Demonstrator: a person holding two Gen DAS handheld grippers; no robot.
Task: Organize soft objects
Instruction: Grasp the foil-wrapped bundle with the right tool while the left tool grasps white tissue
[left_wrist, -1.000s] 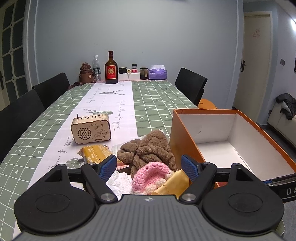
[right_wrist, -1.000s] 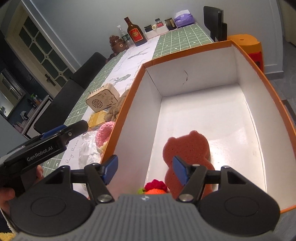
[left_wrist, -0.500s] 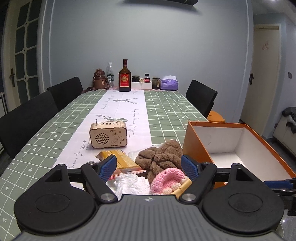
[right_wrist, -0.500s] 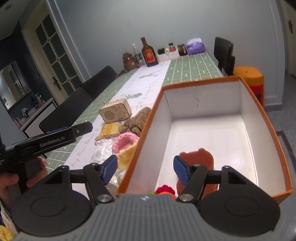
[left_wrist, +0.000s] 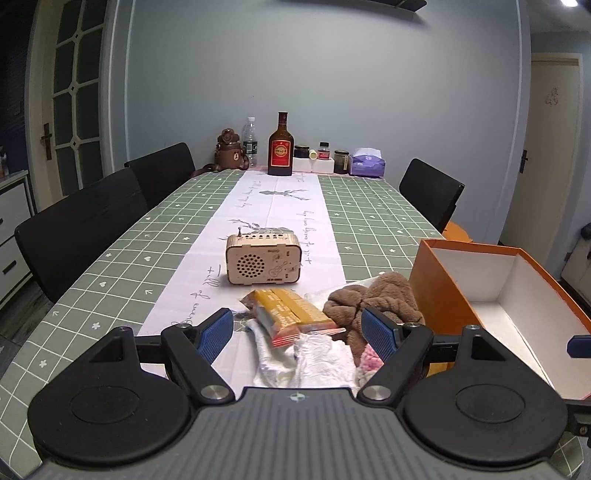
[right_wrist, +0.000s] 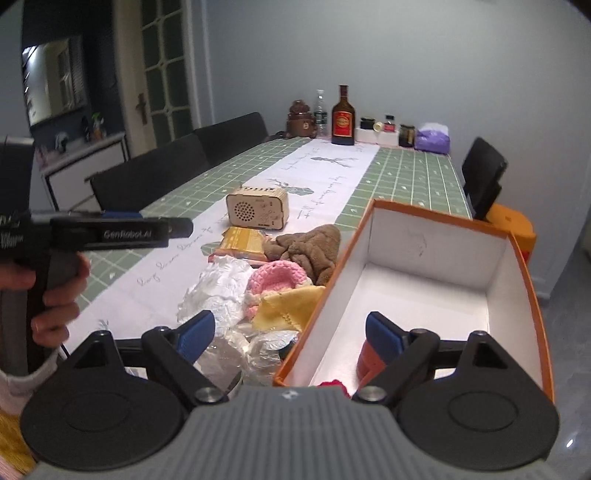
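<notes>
From my left wrist camera, my left gripper (left_wrist: 297, 326) hangs open and empty. Beyond it, left of the orange cardboard box (left_wrist: 439, 291), lies the brown fleecy cloth (left_wrist: 376, 299): light, limp, best pinched at a raised fold.

From the right wrist camera, my right gripper (right_wrist: 284, 328) has just been opening, nothing between its jaws. The pink crocheted piece (right_wrist: 279, 277) sits just left of the box, stretchy and easily snagged. The left tool reads "GenRobot.AI".
</notes>
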